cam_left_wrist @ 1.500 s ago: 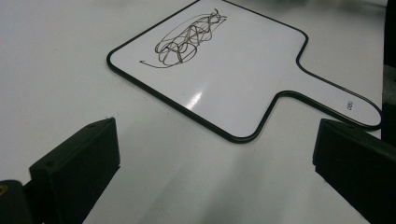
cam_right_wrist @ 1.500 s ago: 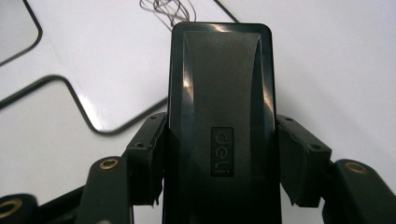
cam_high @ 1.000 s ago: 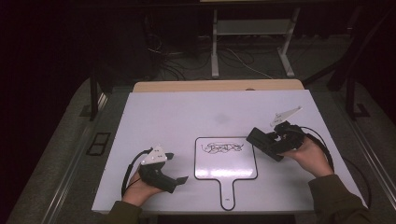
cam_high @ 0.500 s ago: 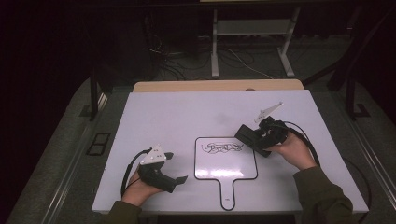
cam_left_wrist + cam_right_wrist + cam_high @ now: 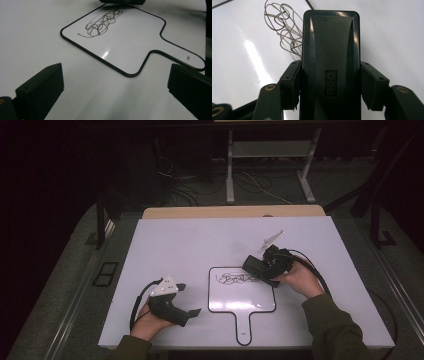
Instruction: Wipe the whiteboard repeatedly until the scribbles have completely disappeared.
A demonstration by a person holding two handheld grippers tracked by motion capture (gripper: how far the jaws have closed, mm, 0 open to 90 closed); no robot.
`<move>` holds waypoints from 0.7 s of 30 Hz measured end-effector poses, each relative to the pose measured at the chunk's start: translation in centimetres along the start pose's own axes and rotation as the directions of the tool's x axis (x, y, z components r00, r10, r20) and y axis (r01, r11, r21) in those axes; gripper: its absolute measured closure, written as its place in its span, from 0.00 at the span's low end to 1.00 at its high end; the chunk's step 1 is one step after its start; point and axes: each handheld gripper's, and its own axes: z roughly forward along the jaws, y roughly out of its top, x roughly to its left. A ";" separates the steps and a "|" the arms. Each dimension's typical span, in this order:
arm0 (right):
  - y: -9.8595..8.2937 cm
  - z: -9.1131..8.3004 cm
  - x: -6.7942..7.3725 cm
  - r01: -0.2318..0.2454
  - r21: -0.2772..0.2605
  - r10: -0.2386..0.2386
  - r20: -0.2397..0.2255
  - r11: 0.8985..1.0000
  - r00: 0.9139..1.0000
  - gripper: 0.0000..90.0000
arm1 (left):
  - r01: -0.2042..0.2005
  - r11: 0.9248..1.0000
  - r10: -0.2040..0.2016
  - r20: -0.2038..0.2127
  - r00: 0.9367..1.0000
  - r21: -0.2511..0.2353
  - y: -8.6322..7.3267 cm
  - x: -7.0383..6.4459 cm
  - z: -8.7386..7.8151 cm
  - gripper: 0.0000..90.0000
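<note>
Right gripper (image 5: 260, 268) clamps a black eraser (image 5: 330, 62) at the 2 o'clock corner of a paddle-shaped whiteboard (image 5: 250, 300), poised over a scribble (image 5: 235, 279).

Held between both jaws, the eraser sits at the scribble's 3 o'clock end, at the board's top edge. Wiping well would likely mean keeping its face flat on the board and sweeping toward 9 o'clock across the whole tangle, pressing lightly so the loose board does not slide. Left gripper (image 5: 192, 312) rests on the white table (image 5: 165, 245) at about 8 o'clock from the board, jaws spread wide and empty, free to pin the handle. Raised lettering on the eraser's back reads "deli"; a small mark near the handle's tip is too small to read.
</note>
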 end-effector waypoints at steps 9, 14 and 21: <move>0.1 1.4 0.4 0.021 0.039 -0.021 0.006 0.999 1.000 0.43 | 0.000 1.000 0.000 0.002 1.000 0.000 0.0 0.0 0.0 0.00; 0.1 1.6 0.6 0.022 0.048 -0.022 0.006 0.999 1.000 0.43 | 0.000 1.000 0.000 0.003 1.000 0.003 0.0 0.0 0.0 0.00; 0.4 1.8 1.1 0.055 0.053 -0.055 0.004 0.997 0.998 0.43 | 0.000 1.000 0.000 0.003 1.000 0.002 0.0 0.0 0.0 0.00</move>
